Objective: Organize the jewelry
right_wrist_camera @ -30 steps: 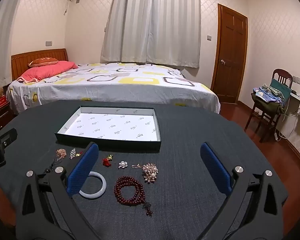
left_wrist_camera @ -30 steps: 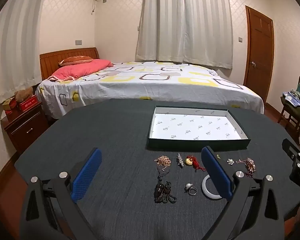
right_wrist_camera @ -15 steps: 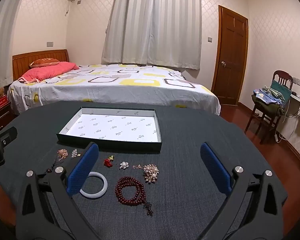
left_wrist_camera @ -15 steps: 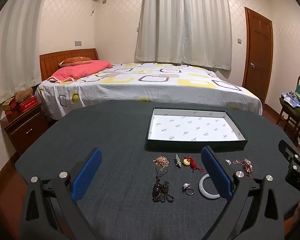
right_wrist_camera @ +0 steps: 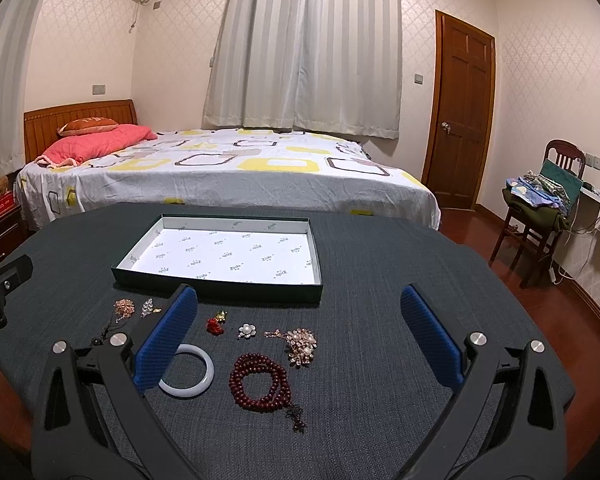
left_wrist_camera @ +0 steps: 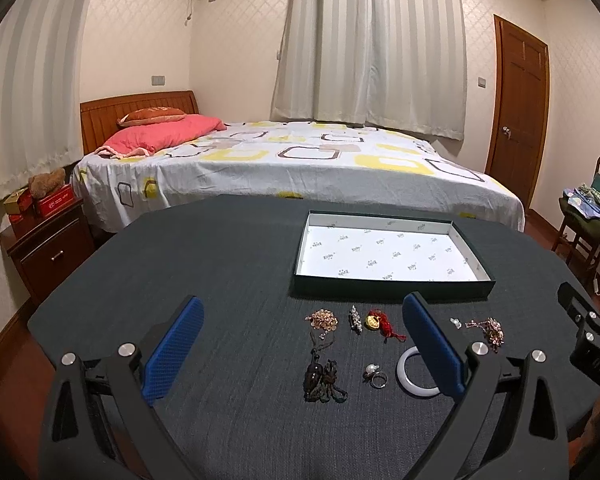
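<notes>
Left tongs: left gripper [left_wrist_camera: 302, 354] with blue pads spread wide, holding nothing, hovering above the near part of the table over the left group of pieces.
Right tongs: right gripper [right_wrist_camera: 298, 342] likewise spread wide and empty, hovering over the right group.
Progress: judged not begun; no piece sits in the tray and none is gripped. Every piece is left to move.
Container: shallow dark green tray [right_wrist_camera: 220, 288], white printed lining, lying flat at the middle of the table, beyond the jewelry.
Container contents: none visible; the lining shows bare across its whole floor.
Surface: dark grey cloth-covered table [right_wrist_camera: 380, 280].
Jewelry, row near the tray: rose-gold cluster brooch [left_wrist_camera: 322, 319]; silver brooch [left_wrist_camera: 355, 319]; gold charm with red tassel [left_wrist_camera: 380, 324]; pearl flower brooch [right_wrist_camera: 247, 330]; rose-gold pearl brooch [right_wrist_camera: 300, 344].
Jewelry, nearer row: dark corded pendant [left_wrist_camera: 320, 374]; pearl ring [left_wrist_camera: 374, 376]; white bangle [right_wrist_camera: 188, 372], partly behind a pad in both views; dark red bead strand [right_wrist_camera: 260, 380] with a small dark tassel.
Layout: pieces lie apart from one another, all just in front of the tray's near wall, none touching it.
Handling note: small brooches and the ring probably need a narrow, precise pinch; the bead strand may trail.
</notes>
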`<state>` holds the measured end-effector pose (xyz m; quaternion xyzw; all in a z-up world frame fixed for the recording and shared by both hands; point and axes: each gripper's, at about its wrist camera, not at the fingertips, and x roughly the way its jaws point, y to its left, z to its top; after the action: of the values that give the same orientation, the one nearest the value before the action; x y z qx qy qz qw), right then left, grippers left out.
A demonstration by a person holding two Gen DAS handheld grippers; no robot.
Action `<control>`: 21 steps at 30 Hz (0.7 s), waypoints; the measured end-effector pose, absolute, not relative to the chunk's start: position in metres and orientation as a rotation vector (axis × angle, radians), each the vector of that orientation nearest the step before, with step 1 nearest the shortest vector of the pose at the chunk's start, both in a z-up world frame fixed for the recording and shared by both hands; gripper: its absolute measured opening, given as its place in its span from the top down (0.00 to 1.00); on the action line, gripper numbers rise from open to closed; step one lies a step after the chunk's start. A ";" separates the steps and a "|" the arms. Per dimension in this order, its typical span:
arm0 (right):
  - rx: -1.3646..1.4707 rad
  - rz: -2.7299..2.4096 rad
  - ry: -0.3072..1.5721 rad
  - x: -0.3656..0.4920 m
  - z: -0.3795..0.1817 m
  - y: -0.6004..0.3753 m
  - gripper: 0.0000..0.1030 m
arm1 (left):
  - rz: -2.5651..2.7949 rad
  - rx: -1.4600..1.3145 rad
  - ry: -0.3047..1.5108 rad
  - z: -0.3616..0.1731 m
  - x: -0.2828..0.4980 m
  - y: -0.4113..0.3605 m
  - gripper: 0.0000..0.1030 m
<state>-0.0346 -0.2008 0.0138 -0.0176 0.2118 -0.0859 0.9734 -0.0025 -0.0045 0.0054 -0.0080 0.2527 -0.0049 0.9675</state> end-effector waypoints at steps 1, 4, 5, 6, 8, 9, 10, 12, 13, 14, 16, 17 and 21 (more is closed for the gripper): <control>-0.033 -0.170 0.429 -0.031 0.009 -0.203 0.04 | -0.010 -0.015 0.511 0.005 -0.003 -0.005 0.06; -0.033 -0.170 0.430 -0.031 0.009 -0.204 0.04 | -0.010 -0.018 0.514 0.004 -0.003 -0.005 0.06; -0.033 -0.169 0.431 -0.031 0.009 -0.204 0.04 | -0.008 -0.019 0.513 0.004 -0.003 -0.004 0.06; -0.033 -0.170 0.430 -0.031 0.009 -0.204 0.04 | -0.008 -0.020 0.514 0.004 -0.003 -0.004 0.06; -0.033 -0.171 0.429 -0.031 0.008 -0.204 0.04 | -0.006 -0.024 0.517 0.003 -0.003 -0.003 0.06; -0.032 -0.171 0.429 -0.031 0.009 -0.204 0.04 | -0.007 -0.026 0.518 0.003 -0.002 -0.002 0.06; -0.032 -0.170 0.430 -0.031 0.009 -0.204 0.04 | -0.006 -0.027 0.518 0.002 -0.002 -0.002 0.06; -0.033 -0.170 0.430 -0.031 0.009 -0.204 0.04 | -0.004 -0.024 0.518 0.000 -0.002 -0.002 0.06; -0.033 -0.170 0.430 -0.031 0.008 -0.204 0.04 | -0.003 -0.024 0.520 0.000 -0.003 -0.002 0.06; -0.033 -0.170 0.430 -0.031 0.007 -0.204 0.04 | -0.003 -0.024 0.522 -0.001 -0.003 -0.002 0.06; -0.033 -0.170 0.430 -0.031 0.007 -0.204 0.04 | -0.003 -0.023 0.523 -0.002 -0.003 -0.001 0.06; -0.032 -0.170 0.430 -0.031 0.007 -0.204 0.04 | -0.003 -0.023 0.522 -0.002 -0.003 -0.001 0.06; -0.033 -0.170 0.430 -0.031 0.008 -0.204 0.04 | -0.002 -0.026 0.522 -0.001 -0.003 -0.001 0.06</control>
<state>-0.0309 -0.2036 0.0077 -0.0163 0.2130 -0.0844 0.9733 -0.0030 -0.0009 -0.0013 -0.0126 0.2579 -0.0009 0.9661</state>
